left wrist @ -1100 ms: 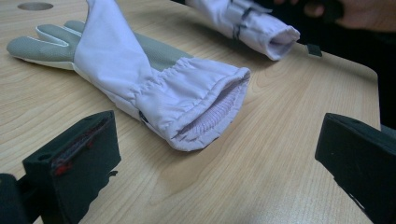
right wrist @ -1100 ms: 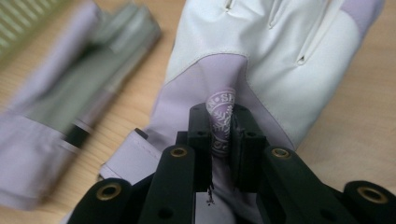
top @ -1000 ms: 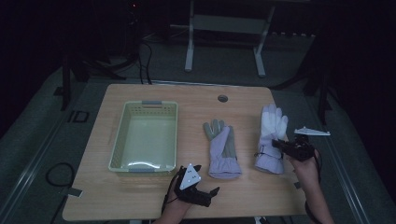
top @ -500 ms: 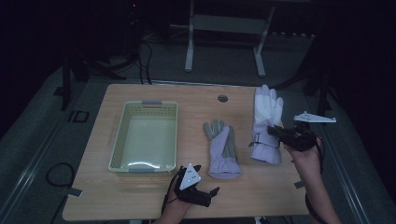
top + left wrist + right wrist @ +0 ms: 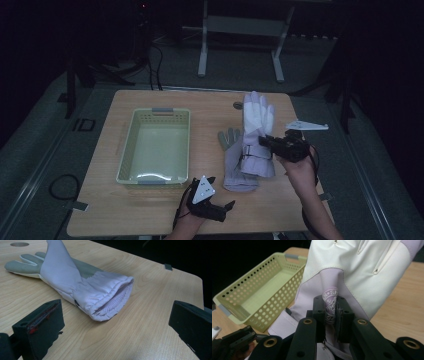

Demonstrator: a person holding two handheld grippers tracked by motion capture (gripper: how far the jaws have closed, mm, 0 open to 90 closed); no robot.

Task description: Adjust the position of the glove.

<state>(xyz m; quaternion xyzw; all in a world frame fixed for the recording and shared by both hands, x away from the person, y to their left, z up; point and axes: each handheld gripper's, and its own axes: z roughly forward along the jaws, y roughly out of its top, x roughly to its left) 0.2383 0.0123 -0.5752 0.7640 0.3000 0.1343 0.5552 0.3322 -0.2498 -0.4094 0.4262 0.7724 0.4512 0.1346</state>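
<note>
Jaws of right gripper [image 5: 331, 315] pinched tight on white glove [image 5: 257, 131], just carried up and toward 9 o'clock over grey glove [image 5: 235, 162], probably headed for basket [image 5: 127, 155]; left gripper [image 5: 212, 209] wide open, parked at 6.

Wooden table [image 5: 150, 210] with a basket and a glove

A pale green perforated basket [image 5: 156, 146] sits left of centre; right of the basket lies a grey-and-lilac glove [image 5: 235, 162], and beyond the glove, a round hole [image 5: 238, 105].
</note>
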